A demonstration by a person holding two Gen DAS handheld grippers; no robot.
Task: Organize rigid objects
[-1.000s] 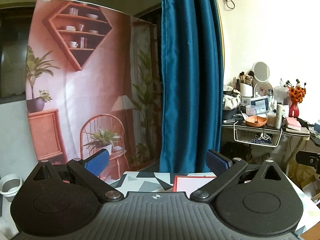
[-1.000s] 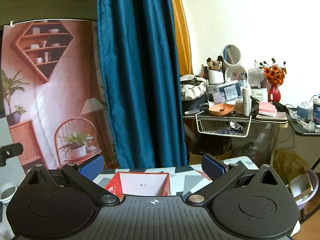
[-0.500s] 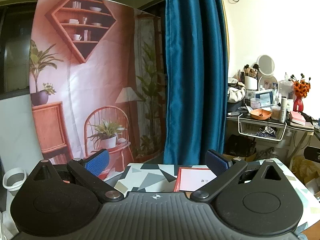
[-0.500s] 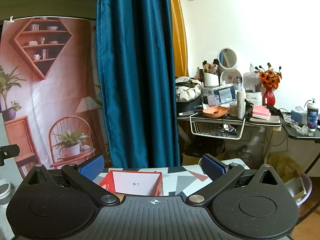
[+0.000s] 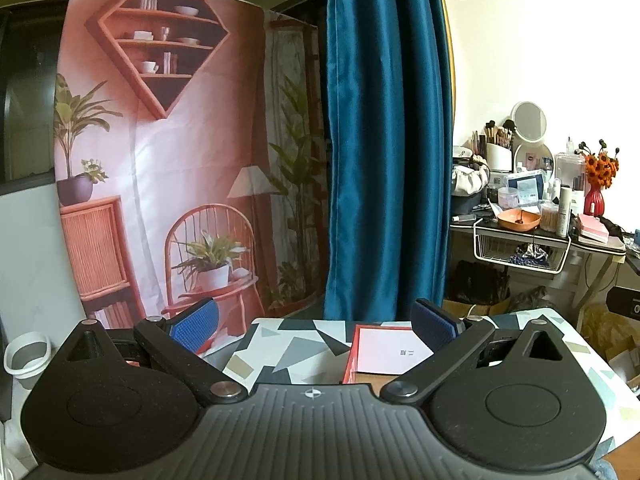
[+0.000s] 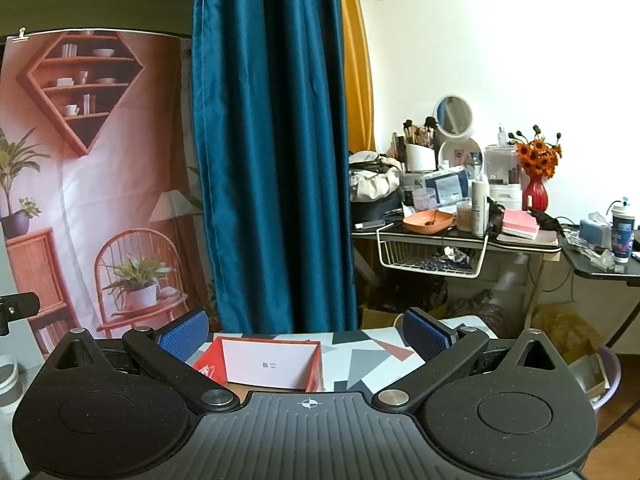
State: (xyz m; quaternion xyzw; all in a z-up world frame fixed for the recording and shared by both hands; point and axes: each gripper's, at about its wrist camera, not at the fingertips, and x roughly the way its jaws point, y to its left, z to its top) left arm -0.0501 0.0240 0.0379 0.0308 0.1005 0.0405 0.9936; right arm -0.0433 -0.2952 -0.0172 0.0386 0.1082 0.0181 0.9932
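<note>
Left wrist view: left gripper point(image 5: 314, 326) spread wide, blue pads point(image 5: 195, 326) well apart, nothing between them. Red box point(image 5: 390, 352) on patterned tabletop point(image 5: 280, 344), seen right of centre, partly behind right-hand pad; white inner wall w/ small print facing camera. Backdrop poster point(image 5: 160, 160) w/ printed shelf, chair, plants filling left half; blue curtain point(image 5: 384, 140) at centre. White bucket point(image 5: 26, 354) at far left on floor. Cluttered desk point(image 5: 540, 236) at right, cut off beyond red vase point(image 5: 594, 200).

Right wrist view: right gripper point(image 6: 306, 336) likewise wide open, pads point(image 6: 426, 338) empty. Same red box point(image 6: 264, 364) now left of centre, just inside left-hand pad; open top, both red side walls and white interior visible, not seen so fully from other cam. Shows more of desk point(image 6: 480, 240): wire basket point(image 6: 432, 258) under it, orange dish point(image 6: 428, 222), round mirror point(image 6: 454, 116), plus second dark side table point(image 6: 600, 268) w/ blue cup point(image 6: 622, 236). Yellow curtain strip point(image 6: 356, 60) beside blue curtain point(image 6: 272, 140), far clearer here. Box not touched by either gripper.
</note>
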